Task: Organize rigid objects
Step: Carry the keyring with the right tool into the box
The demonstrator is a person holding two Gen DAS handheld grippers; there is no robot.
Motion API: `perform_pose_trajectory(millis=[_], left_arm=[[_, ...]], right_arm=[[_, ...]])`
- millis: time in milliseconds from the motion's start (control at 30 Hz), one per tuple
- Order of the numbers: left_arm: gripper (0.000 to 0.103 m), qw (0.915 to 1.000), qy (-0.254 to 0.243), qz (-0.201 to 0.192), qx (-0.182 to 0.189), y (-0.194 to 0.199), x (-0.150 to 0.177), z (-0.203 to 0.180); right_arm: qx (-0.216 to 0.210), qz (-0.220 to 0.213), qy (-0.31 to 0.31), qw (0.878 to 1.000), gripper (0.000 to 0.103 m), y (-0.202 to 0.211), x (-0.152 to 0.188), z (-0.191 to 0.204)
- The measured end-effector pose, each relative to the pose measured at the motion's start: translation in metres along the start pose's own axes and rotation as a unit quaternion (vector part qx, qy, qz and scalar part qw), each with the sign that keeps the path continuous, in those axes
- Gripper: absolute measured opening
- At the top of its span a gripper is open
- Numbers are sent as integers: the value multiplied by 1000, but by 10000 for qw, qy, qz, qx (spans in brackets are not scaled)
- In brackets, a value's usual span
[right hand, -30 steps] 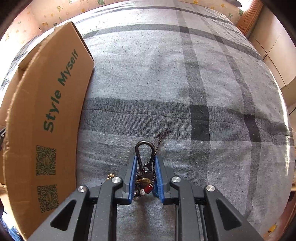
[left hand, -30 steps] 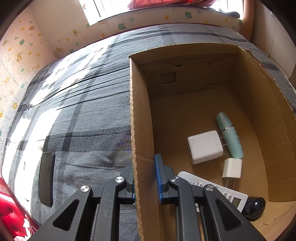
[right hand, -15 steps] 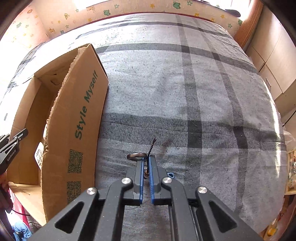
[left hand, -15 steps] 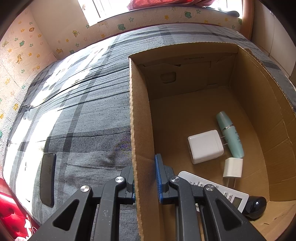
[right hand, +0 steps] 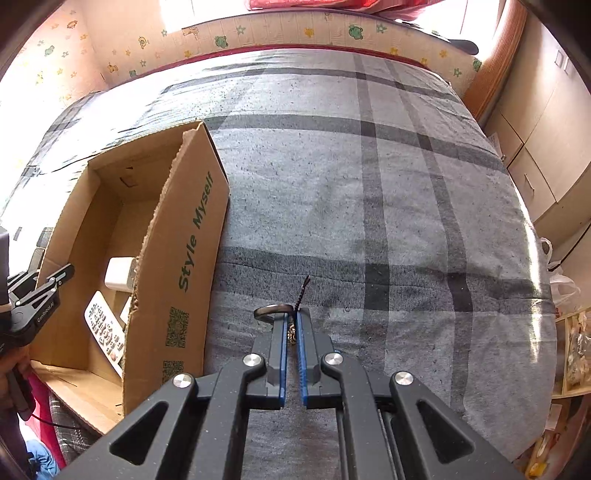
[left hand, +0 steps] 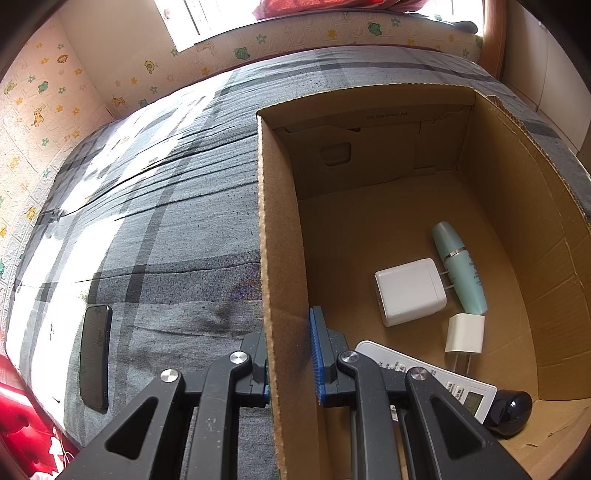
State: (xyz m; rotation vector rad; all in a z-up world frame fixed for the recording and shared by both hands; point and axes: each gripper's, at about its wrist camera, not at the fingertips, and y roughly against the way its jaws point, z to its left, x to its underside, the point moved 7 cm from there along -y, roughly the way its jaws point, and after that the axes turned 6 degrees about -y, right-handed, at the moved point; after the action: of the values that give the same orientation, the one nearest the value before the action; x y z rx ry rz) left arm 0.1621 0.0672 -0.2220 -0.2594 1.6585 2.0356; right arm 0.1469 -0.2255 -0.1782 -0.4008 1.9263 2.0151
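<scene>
My left gripper (left hand: 290, 334) is shut on the left wall of an open cardboard box (left hand: 280, 221), one pad on each side. Inside the box lie a white charger (left hand: 408, 291), a small white plug (left hand: 464, 334), a teal tube (left hand: 460, 267), a white remote (left hand: 424, 373) and a dark round object (left hand: 511, 408). In the right wrist view my right gripper (right hand: 292, 317) is shut on a keychain (right hand: 271, 312) with a metal carabiner, a braided cord and small charms. It hangs above the grey checked bedcover (right hand: 369, 203), to the right of the box (right hand: 184, 240).
A black phone (left hand: 95, 356) lies on the bedcover left of the box. Wooden cupboards (right hand: 546, 147) stand past the bed's right edge, with a plastic bag (right hand: 561, 288) beside them. A padded wall with animal prints (right hand: 258, 33) runs along the far side.
My right gripper closed on the keychain and rose with it off the bedcover, so more of the box shows at left. The left gripper kept its hold on the box wall.
</scene>
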Motion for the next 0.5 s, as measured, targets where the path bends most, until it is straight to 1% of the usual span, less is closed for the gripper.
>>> perform_pose_trajectory(millis=[233,500], left_arm=[[18,10000,1,10,15,-1,1,0],[18,10000,3,13,23,-1,0,0]], right_arm=[[3,-234,83,9997,3,24,-14,6],[-21,-505,245,9984,3,51,-32,23]])
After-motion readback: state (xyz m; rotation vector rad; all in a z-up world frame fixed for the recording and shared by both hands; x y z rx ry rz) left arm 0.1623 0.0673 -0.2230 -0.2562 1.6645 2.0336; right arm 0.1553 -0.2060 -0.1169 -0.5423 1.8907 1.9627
